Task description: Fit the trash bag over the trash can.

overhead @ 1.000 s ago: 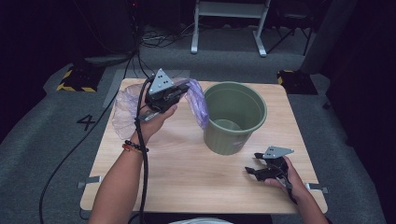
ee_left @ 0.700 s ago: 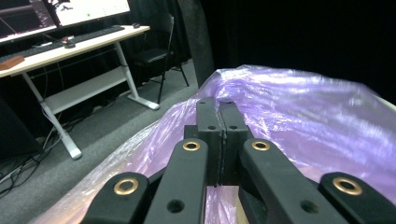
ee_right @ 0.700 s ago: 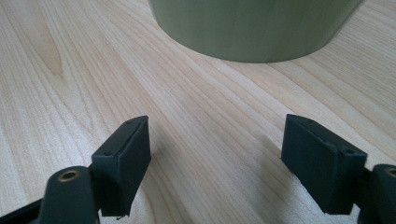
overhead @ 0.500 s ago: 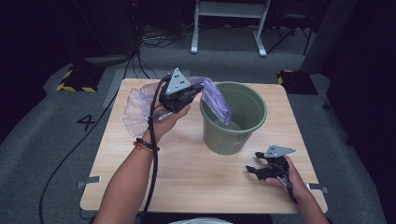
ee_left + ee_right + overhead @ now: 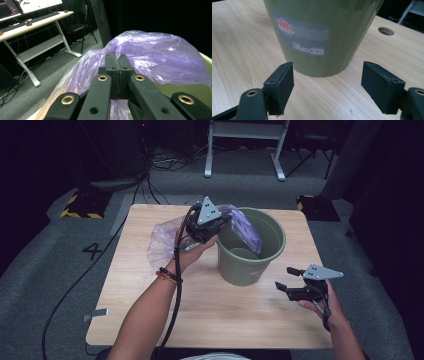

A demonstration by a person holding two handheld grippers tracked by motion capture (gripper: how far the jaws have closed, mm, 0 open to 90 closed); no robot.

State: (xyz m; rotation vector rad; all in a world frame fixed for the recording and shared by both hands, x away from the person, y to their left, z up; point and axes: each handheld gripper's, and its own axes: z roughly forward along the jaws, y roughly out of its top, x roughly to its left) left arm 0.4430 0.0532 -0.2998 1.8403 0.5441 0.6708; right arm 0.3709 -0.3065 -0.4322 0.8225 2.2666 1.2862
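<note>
A thin purple plastic bag (image 5: 246, 227) hangs from my left gripper (image 5: 225, 220), which is shut on a bunched edge of it. Part of the bag drapes into the mouth of the green bucket (image 5: 250, 265), and the rest trails back over the table to the left. In the left gripper view the jaws are pressed together on the bag (image 5: 155, 57), with the bucket's inside (image 5: 200, 90) below. My right gripper (image 5: 286, 277) is open to the right of the bucket and holds nothing. In the right gripper view its pads (image 5: 283, 80) stand wide apart, facing the bucket's labelled side (image 5: 319, 30).
The bucket stands right of the middle of a wooden table (image 5: 225, 315). A cable hole (image 5: 385, 30) lies in the tabletop beyond the bucket. A white desk frame (image 5: 245, 140) and black cables lie on the grey floor behind the table.
My left gripper has carried the bag rightwards, from beside the bucket to over its mouth. My right gripper has lifted a little off the table.
</note>
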